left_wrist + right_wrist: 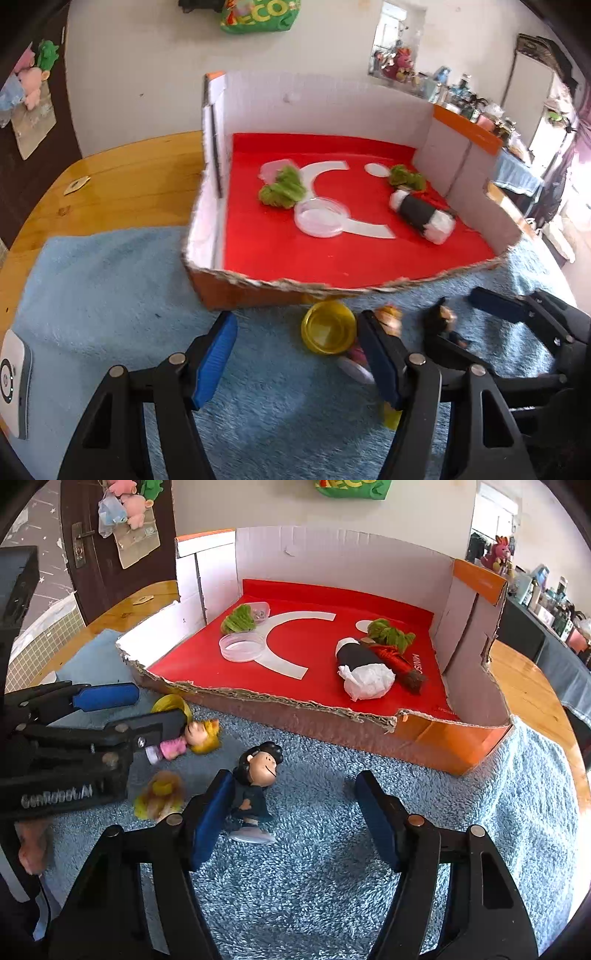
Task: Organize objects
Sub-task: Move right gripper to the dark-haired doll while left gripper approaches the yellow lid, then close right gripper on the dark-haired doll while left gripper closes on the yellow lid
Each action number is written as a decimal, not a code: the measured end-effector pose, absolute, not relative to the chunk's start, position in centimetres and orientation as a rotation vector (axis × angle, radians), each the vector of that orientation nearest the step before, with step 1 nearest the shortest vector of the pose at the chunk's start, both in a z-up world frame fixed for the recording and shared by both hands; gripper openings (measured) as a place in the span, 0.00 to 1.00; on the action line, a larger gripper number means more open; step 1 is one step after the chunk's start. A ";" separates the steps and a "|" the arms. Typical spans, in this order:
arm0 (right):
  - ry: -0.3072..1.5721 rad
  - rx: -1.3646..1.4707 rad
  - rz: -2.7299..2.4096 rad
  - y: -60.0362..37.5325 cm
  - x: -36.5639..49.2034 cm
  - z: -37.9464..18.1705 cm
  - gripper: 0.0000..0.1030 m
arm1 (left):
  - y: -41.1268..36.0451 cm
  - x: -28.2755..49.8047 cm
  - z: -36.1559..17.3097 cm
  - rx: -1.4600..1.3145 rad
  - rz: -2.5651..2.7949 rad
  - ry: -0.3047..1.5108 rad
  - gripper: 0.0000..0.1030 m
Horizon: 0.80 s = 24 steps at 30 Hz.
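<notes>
A cut-down cardboard box (258,284) (280,698) with a red floor stands on a blue towel. Inside lie two green pipe-cleaner bundles (282,188) (389,633), a clear lid (321,216) (242,646) and a black-and-white roll (423,216) (364,672). In front of it lie a yellow cup (327,326) (171,703), a blonde pink-dressed figurine (192,740), a black-haired figurine (255,786) (441,319) and a blurred yellow-haired figurine (160,795). My left gripper (299,363) (147,712) is open by the cup and the blonde figurine. My right gripper (293,819) (465,310) is open, its left pad against the black-haired figurine.
The towel (332,867) covers a round wooden table (122,184) (535,690). A white device (14,391) lies at the towel's left edge. A dark door with hanging plush toys (122,506) is behind, and cluttered shelves (461,99) are at the far right.
</notes>
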State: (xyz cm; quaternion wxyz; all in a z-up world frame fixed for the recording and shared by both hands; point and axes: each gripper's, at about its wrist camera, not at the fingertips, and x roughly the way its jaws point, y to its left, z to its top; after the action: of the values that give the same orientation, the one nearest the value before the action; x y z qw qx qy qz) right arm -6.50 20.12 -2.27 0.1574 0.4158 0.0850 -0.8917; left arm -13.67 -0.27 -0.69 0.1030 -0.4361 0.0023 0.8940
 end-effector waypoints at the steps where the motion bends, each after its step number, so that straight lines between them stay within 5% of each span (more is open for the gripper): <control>1: 0.244 1.190 -2.551 20.1 -6.5 -2.3 0.62 | -0.4 -13.8 -0.8 -1.296 2.650 0.016 0.68; 11: 0.251 1.173 -2.530 19.9 -6.5 -2.2 0.43 | -0.2 -13.4 -0.8 -1.281 2.642 0.004 0.64; 14: 0.250 1.168 -2.523 19.8 -6.4 -2.2 0.35 | -0.2 -13.3 -0.8 -1.280 2.648 -0.001 0.56; 18: 0.234 1.164 -2.520 19.7 -6.4 -2.2 0.27 | 0.1 -13.1 -0.7 -1.272 2.616 -0.027 0.32; 24: 0.181 1.157 -2.527 20.2 -6.2 -2.0 0.22 | 0.0 -12.5 -0.6 -1.255 2.610 -0.042 0.31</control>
State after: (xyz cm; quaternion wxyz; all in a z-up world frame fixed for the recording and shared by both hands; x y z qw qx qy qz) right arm -6.19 20.23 -1.97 0.1771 0.4089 0.0638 -0.8930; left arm -12.54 -0.01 -0.55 0.1224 -0.4302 -0.0145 0.8943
